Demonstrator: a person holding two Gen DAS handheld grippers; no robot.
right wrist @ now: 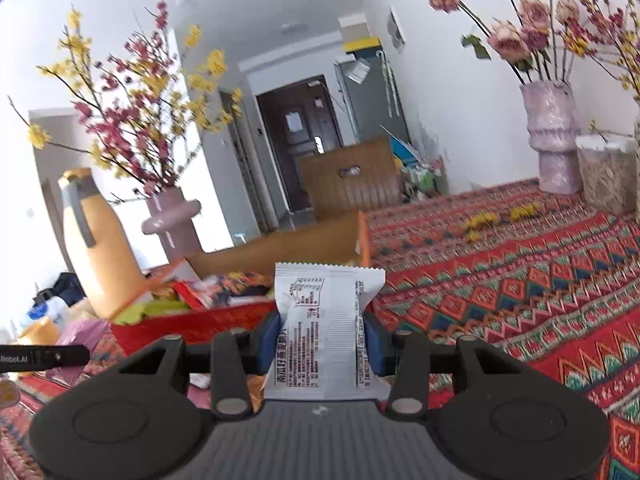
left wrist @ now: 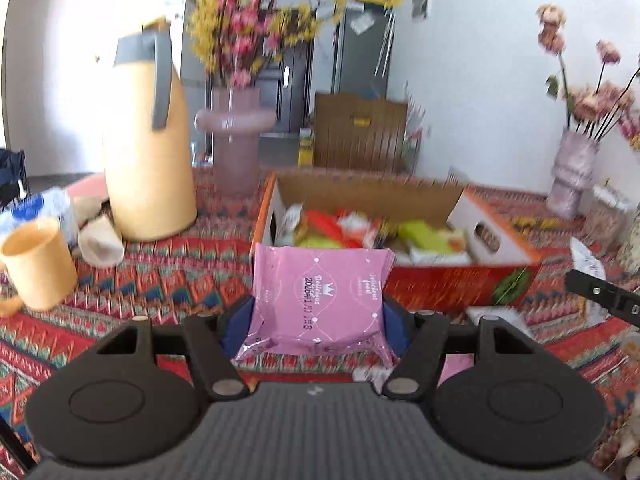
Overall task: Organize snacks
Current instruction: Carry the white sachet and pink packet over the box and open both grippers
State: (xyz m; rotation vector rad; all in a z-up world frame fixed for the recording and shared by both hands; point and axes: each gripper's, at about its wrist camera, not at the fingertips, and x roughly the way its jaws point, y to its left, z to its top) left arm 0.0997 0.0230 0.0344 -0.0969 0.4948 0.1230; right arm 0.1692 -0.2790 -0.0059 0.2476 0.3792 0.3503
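My left gripper (left wrist: 316, 322) is shut on a pink snack packet (left wrist: 320, 300), held above the patterned tablecloth just in front of an open cardboard box (left wrist: 448, 284). Inside that box lie several snack packets, orange, green and white. My right gripper (right wrist: 320, 338) is shut on a white snack packet (right wrist: 326, 320) with printed text, its blue pads (right wrist: 267, 340) pressing both sides. In the right wrist view the same box (right wrist: 192, 326) sits ahead to the left. The tip of the right gripper shows at the right edge of the left wrist view.
A tall yellow thermos jug (left wrist: 148, 152) and a pink vase (left wrist: 236, 140) of flowers stand left of the box. Yellow and cream cups (left wrist: 38, 264) lie at the far left. A second pink vase (right wrist: 554, 136) and a lidded jar (right wrist: 608, 172) stand at the right, near yellow petals (right wrist: 500, 218).
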